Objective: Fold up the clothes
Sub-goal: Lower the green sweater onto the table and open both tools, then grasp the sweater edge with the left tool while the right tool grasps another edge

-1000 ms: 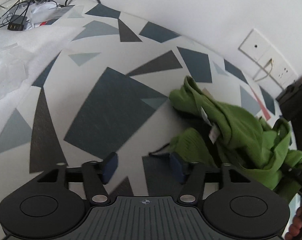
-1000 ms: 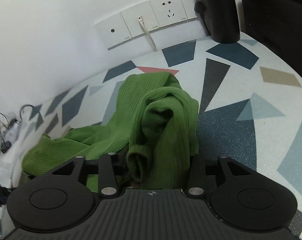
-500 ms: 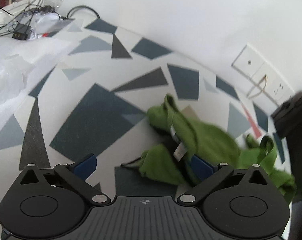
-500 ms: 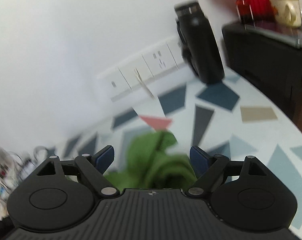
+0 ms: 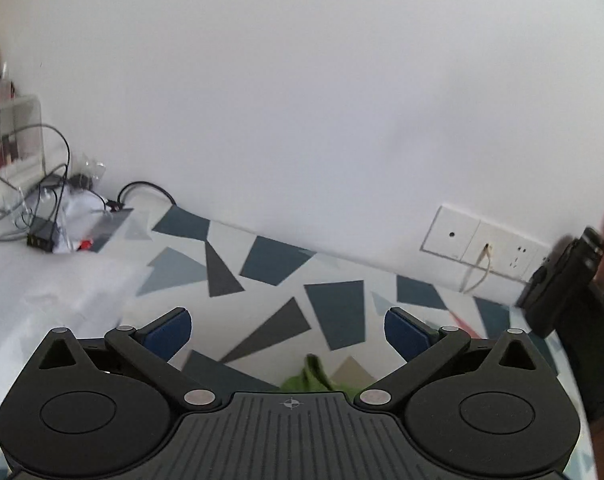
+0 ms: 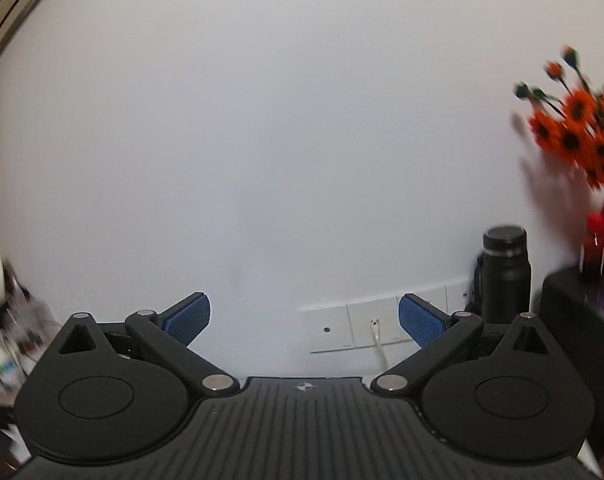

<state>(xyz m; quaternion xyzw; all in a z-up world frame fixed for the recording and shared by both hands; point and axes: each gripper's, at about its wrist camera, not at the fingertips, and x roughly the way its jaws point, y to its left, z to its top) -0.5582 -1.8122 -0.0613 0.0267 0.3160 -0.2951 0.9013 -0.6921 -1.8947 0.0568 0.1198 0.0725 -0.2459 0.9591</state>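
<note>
wall: plain white, fills both views
table (image 5: 278, 256): geometric print, only in left view
clutter (image 5: 42, 216): far left of jaws, cables tangled, uncountable
left gripper (image 5: 288, 330): spread wide, empty
green garment (image 5: 312, 378): one, below left jaws, mostly hidden
sockets (image 5: 488, 246): right of left jaws
right gripper (image 6: 304, 322): opening, empty
bottle (image 6: 506, 272): one, right
flowers (image 6: 578, 128): blurred

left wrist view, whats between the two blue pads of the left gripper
Nothing is held there. In the left wrist view the left gripper stands open over the patterned tabletop; the green garment only peeks out below, by the gripper's body.
</note>
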